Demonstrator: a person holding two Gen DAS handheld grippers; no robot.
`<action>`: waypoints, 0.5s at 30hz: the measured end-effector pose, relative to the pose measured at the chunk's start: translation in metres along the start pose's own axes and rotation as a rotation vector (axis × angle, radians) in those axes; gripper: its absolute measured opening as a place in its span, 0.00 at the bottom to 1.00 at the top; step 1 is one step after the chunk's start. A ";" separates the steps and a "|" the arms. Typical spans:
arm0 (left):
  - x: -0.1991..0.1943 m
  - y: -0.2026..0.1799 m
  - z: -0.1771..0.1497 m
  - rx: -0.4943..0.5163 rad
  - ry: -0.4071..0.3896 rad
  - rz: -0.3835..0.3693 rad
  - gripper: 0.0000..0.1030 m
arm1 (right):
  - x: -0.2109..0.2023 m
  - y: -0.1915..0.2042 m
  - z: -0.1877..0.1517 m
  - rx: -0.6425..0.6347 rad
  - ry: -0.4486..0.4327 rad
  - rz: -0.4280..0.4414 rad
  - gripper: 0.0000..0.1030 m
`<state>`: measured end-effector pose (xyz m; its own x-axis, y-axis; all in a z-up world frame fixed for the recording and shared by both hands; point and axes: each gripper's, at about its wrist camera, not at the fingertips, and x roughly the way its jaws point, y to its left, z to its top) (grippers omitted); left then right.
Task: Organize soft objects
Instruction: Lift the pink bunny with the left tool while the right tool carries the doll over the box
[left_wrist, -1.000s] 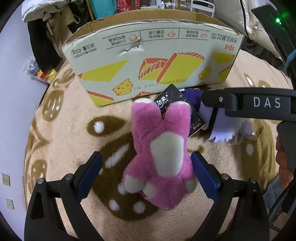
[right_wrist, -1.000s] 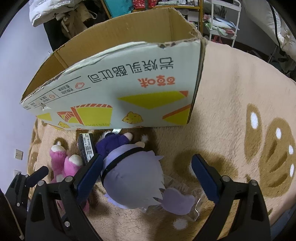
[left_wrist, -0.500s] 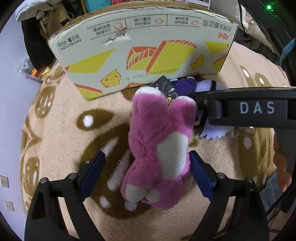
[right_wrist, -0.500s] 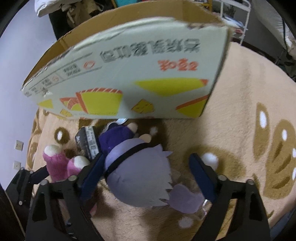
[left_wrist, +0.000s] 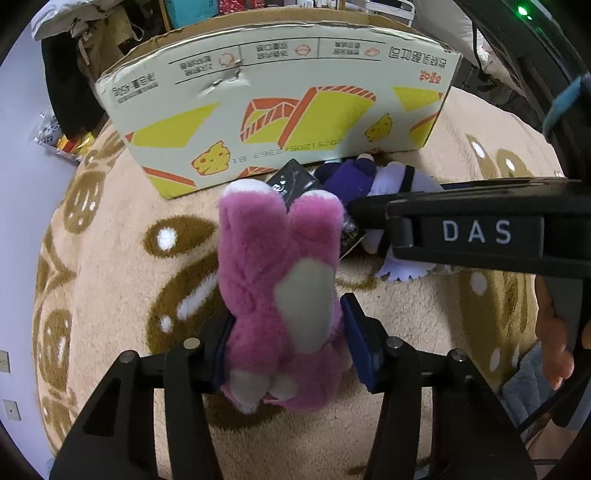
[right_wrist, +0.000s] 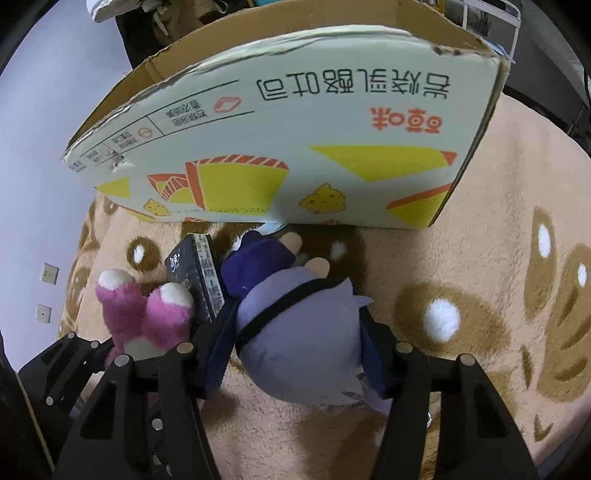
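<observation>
Pink plush toy (left_wrist: 280, 302) lying on the beige paw-print rug (left_wrist: 110, 288), legs toward the cardboard box (left_wrist: 280, 107), pinched at the body between the blue pads (left_wrist: 356, 347) of the left gripper (left_wrist: 286, 347), jaws just drawn in against the fur

Purple plush doll (right_wrist: 299, 332) just beside it on the rug, squeezed by the right gripper (right_wrist: 299, 343) after closing on its rounded lilac head, dark-clothed body toward the box

Black packet (right_wrist: 197, 277) wedged between the two toys, touching both

Box standing along the far edge of the rug, open top, printed yellow and orange, near wall dented

Fingers of a hand (left_wrist: 554, 332) showing at the right, beside the right gripper's "DAS" body
</observation>
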<state>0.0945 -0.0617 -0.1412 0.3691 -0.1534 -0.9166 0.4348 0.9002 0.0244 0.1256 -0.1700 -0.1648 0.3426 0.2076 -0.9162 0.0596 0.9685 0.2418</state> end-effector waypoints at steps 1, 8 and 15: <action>0.001 0.003 0.000 0.000 0.001 0.020 0.49 | 0.000 0.000 0.001 0.003 0.000 0.002 0.61; -0.006 0.015 -0.002 -0.047 -0.005 0.021 0.47 | -0.006 0.007 0.001 -0.025 -0.033 -0.007 0.60; -0.021 0.012 -0.005 -0.043 -0.038 0.057 0.45 | -0.029 0.013 0.002 -0.051 -0.120 -0.017 0.60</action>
<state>0.0875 -0.0454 -0.1238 0.4236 -0.1165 -0.8983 0.3771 0.9244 0.0580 0.1180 -0.1643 -0.1342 0.4523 0.1765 -0.8742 0.0196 0.9780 0.2076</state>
